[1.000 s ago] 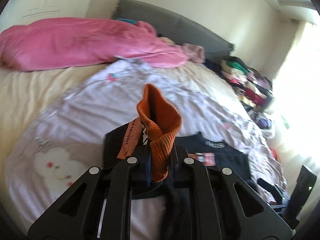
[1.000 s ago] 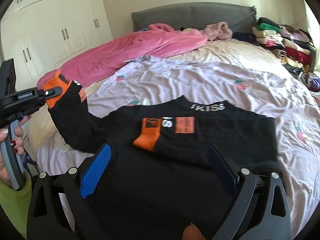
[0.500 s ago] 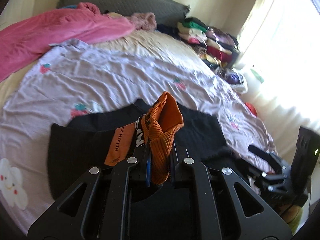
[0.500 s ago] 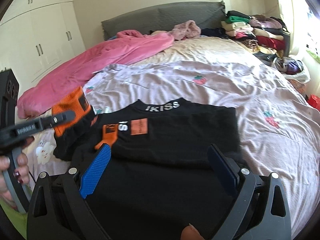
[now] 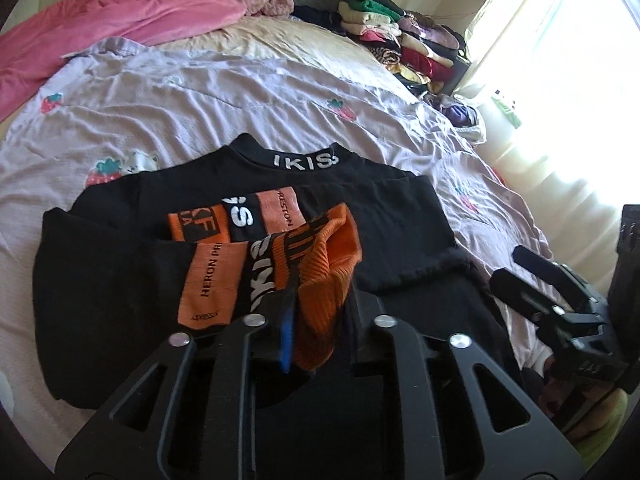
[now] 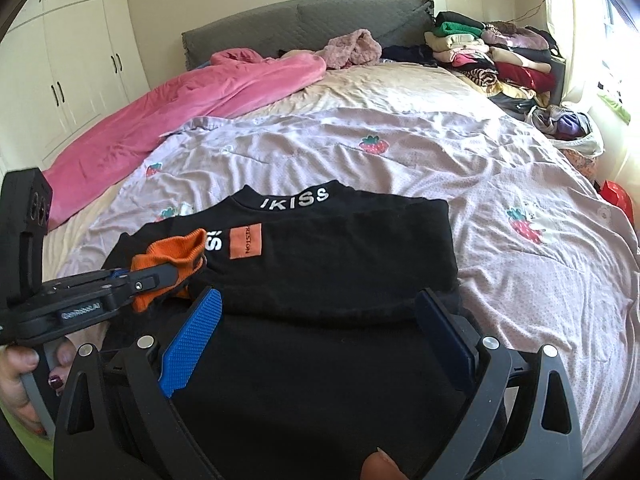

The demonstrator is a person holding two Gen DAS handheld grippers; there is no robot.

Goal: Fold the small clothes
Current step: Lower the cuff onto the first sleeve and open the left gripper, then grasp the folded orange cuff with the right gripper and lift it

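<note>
A black shirt (image 5: 380, 216) (image 6: 340, 252) with a white "IKISS" collar lies flat on the lilac strawberry sheet (image 6: 400, 168). One sleeve is folded across its chest. A second sleeve lies over it, ending in an orange ribbed cuff (image 5: 324, 264) (image 6: 176, 248). My left gripper (image 5: 322, 292) (image 6: 168, 276) is low over the chest and its jaws are opening. The cuff still sits loosely between them, with a small gap at the right finger. My right gripper (image 6: 318, 296) (image 5: 508, 268) stands wide open over the shirt's lower part, nothing between its blue pads (image 6: 192, 336).
A pink blanket (image 6: 192, 108) lies along the bed's far left. Stacked folded clothes (image 6: 492, 56) sit by the grey headboard (image 6: 304, 24) at the far right, with a bag of clothes (image 6: 568, 128) below the bright window. White wardrobe doors (image 6: 72, 60) stand to the left.
My left gripper carried the orange cuff across and down onto the shirt's chest, and its jaws have parted slightly. The right gripper stayed open and drifted a little over the hem.
</note>
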